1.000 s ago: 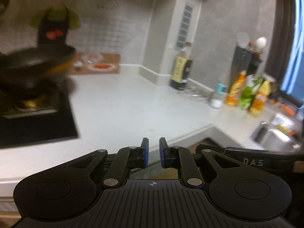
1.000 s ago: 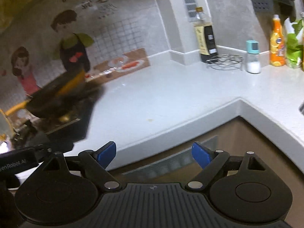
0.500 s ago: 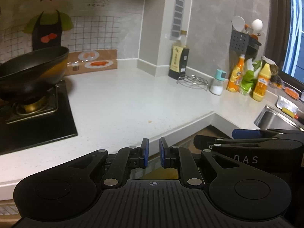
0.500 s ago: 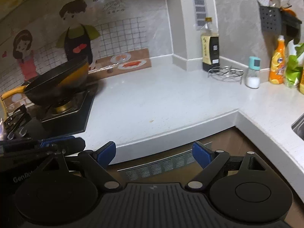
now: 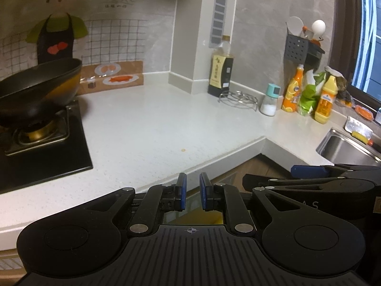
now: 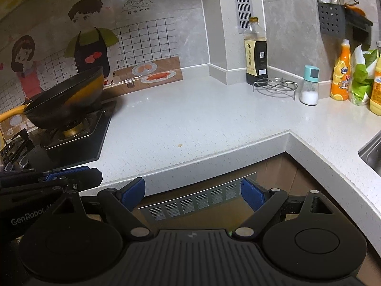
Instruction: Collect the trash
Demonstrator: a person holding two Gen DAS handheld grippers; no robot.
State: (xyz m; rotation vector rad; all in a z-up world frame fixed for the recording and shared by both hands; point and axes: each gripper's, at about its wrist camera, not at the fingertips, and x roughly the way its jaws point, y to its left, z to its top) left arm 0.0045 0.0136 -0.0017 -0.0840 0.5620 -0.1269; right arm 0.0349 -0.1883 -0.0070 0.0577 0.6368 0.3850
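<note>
open: countertop middle | blocked left: wok | blocked back-right: bottles, wire rack

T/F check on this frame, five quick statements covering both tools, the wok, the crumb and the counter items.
1. The left tool holds a piece of trash. False: its blue pads stand close together with nothing between them.
2. The right tool is open. True.
3. The wok sits on the burner. True.
4. The small crumb lies inside the sink. False: it lies on the white counter, near the front edge.
5. The salt shaker stands left of the wire trivet. False: it stands to the right.
</note>
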